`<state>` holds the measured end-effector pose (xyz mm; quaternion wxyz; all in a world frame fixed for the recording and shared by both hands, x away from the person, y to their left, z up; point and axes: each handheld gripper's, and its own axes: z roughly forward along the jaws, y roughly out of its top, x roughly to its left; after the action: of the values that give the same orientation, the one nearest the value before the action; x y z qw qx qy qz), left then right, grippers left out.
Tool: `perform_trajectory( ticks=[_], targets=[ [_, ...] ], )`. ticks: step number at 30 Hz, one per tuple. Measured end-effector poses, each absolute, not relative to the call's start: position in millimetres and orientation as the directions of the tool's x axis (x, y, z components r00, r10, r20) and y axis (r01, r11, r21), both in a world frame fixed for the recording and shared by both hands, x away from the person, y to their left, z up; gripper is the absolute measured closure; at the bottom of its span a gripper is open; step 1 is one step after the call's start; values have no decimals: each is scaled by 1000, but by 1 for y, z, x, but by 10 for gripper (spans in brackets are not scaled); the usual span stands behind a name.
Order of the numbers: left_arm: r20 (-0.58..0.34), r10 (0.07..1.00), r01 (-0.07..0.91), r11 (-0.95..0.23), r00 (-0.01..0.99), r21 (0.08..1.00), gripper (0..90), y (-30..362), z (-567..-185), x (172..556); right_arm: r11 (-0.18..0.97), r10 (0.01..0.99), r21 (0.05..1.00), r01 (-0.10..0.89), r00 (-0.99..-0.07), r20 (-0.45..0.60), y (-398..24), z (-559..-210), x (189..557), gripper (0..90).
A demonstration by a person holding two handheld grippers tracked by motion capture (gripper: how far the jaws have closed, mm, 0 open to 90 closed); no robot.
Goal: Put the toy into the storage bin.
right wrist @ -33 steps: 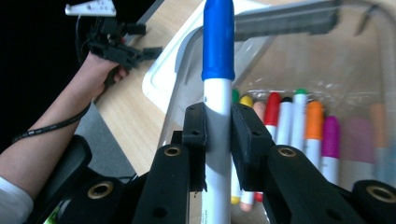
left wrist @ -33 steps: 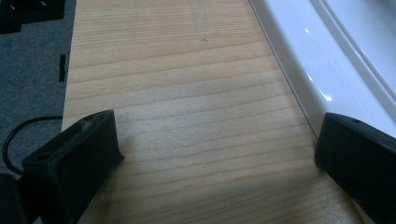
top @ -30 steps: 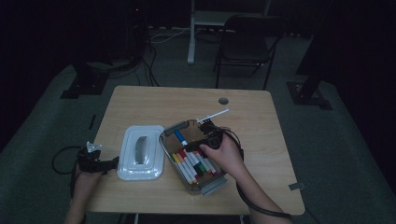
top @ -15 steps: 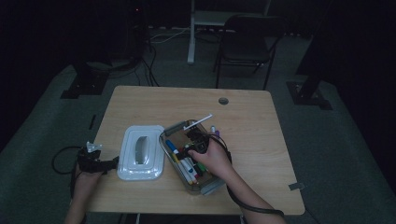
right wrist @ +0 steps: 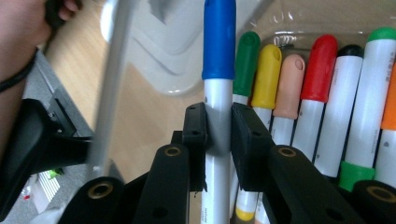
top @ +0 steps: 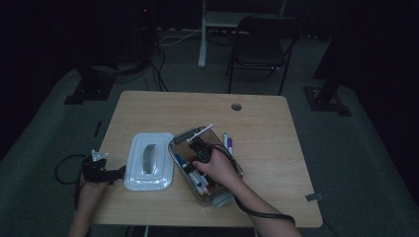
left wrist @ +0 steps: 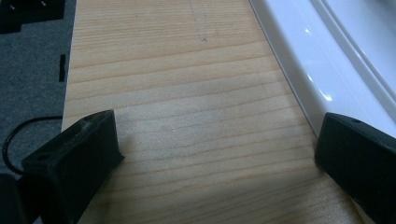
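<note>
blue-capped marker [right wrist: 218,84] pinched in right tongs [right wrist: 218,128].

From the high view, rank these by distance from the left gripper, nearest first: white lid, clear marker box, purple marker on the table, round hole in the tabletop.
1. White plastic lid, just right of the left gripper.
2. Clear marker box, beyond the lid.
3. Purple marker, on the table right of the box.
4. Round hole, near the table's far edge.
</note>
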<state>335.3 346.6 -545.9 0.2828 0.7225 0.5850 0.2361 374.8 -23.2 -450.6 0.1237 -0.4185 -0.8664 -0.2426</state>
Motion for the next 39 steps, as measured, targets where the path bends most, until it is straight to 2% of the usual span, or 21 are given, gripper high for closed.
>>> perform_trajectory(
  ticks=[11, 17, 23, 31, 39],
  targets=[
    [10, 979, 712, -155, 204, 685, 4, 347, -546, 335, 580, 698, 231, 781, -622, 355, -13, -472, 377, 766],
    [10, 979, 712, -156, 204, 685, 4, 347, -546, 335, 601, 685, 225, 767, -639, 349, -14, -473, 377, 711],
    [10, 979, 712, -156, 204, 685, 5, 347, -546, 335, 584, 674, 290, 759, -651, 348, -26, -463, 377, 655],
    [11, 979, 711, -155, 204, 686, 5, 347, -546, 335, 495, 655, 425, 758, -647, 391, -62, -418, 376, 603],
    [11, 979, 711, -156, 204, 686, 4, 347, -546, 335, 388, 690, 524, 758, -616, 379, -108, -383, 384, 571]
  ],
)
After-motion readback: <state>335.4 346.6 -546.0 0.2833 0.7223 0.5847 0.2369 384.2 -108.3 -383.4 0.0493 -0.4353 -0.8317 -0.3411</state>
